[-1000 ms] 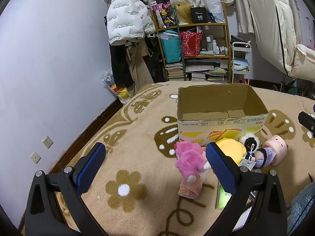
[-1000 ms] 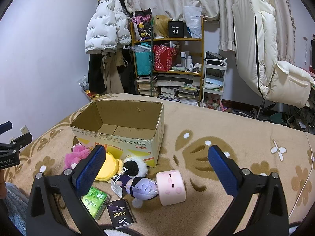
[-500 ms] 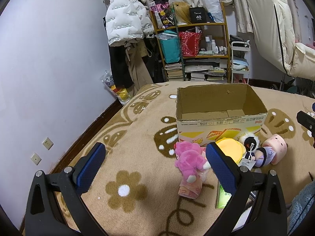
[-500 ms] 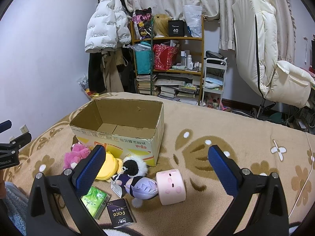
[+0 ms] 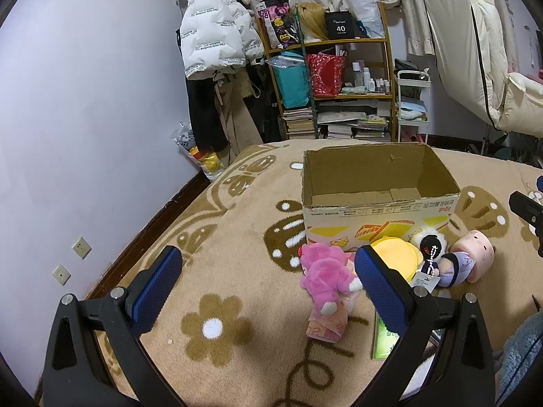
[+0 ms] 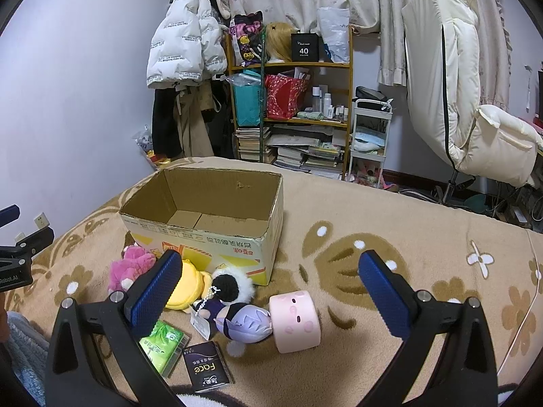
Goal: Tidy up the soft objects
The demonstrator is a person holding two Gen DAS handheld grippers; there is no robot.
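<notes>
Under me spreads a tan bed blanket (image 6: 390, 217) patterned with brown flowers. On it stands an open cardboard box (image 6: 217, 237), empty. Against its near side lie a pink plush (image 5: 325, 273), a yellow plush (image 5: 395, 257), a purple-haired doll (image 6: 237, 315), a pink cylinder cushion (image 6: 295, 320), green tissues (image 6: 164, 346) and a black packet (image 6: 205, 369).

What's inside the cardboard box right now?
The cardboard box shows only bare bottom flaps; no toys inside. Its front wall hides the near floor strip in both views.
</notes>
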